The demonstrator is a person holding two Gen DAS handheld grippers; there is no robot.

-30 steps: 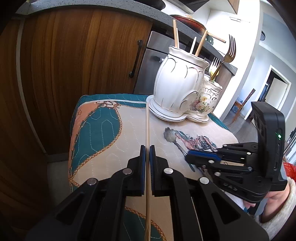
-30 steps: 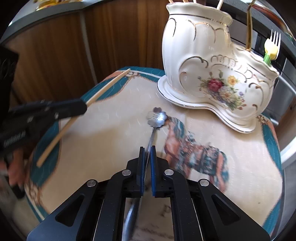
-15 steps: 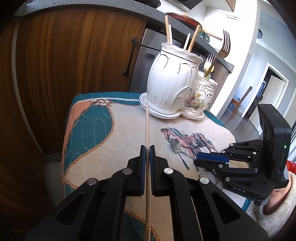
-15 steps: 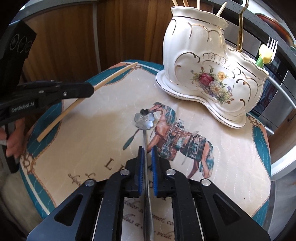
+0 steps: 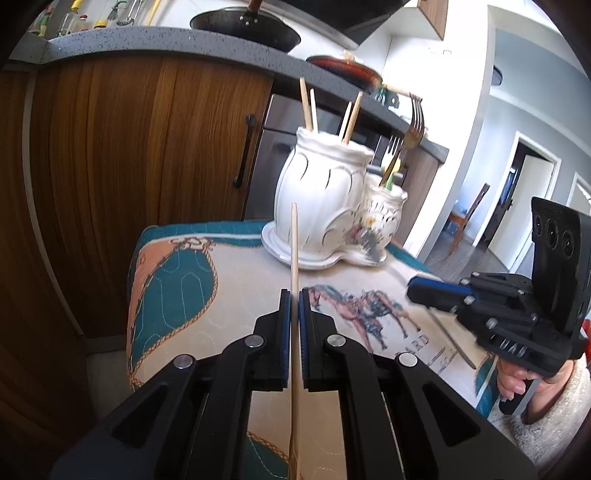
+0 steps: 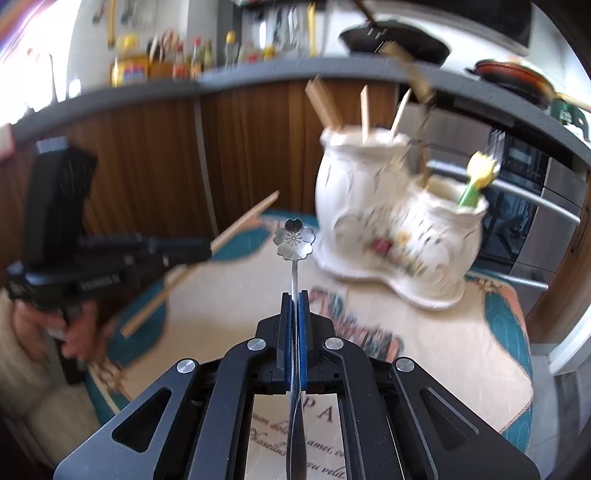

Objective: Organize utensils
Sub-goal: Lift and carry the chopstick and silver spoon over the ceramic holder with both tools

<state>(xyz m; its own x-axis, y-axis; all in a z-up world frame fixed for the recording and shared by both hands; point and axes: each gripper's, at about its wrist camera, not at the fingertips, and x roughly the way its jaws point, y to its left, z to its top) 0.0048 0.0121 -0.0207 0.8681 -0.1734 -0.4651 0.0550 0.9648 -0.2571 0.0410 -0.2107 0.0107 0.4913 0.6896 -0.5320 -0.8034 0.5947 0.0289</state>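
Observation:
My left gripper (image 5: 294, 295) is shut on a wooden chopstick (image 5: 294, 251) that points at the white ceramic boot-shaped holder (image 5: 321, 199). The holder's tall part holds several chopsticks (image 5: 306, 107); its low part holds forks (image 5: 412, 125). My right gripper (image 6: 294, 297) is shut on a metal spoon with a flower-shaped end (image 6: 294, 240), lifted off the table. The right gripper shows in the left wrist view (image 5: 436, 291), the spoon (image 5: 448, 336) hanging under it. The left gripper (image 6: 192, 251) with its chopstick (image 6: 243, 221) shows in the right wrist view, left of the holder (image 6: 388, 218).
The holder stands at the back of a small table with a quilted horse-print cloth (image 5: 229, 295). Behind are wooden cabinet doors (image 5: 129, 166), an oven front (image 6: 528, 206) and a counter with pans (image 5: 247, 22). A doorway (image 5: 517, 206) opens at the right.
My right gripper has lifted the spoon off the cloth and tilted level toward the holder. My left gripper has drawn back and risen a little with the chopstick.

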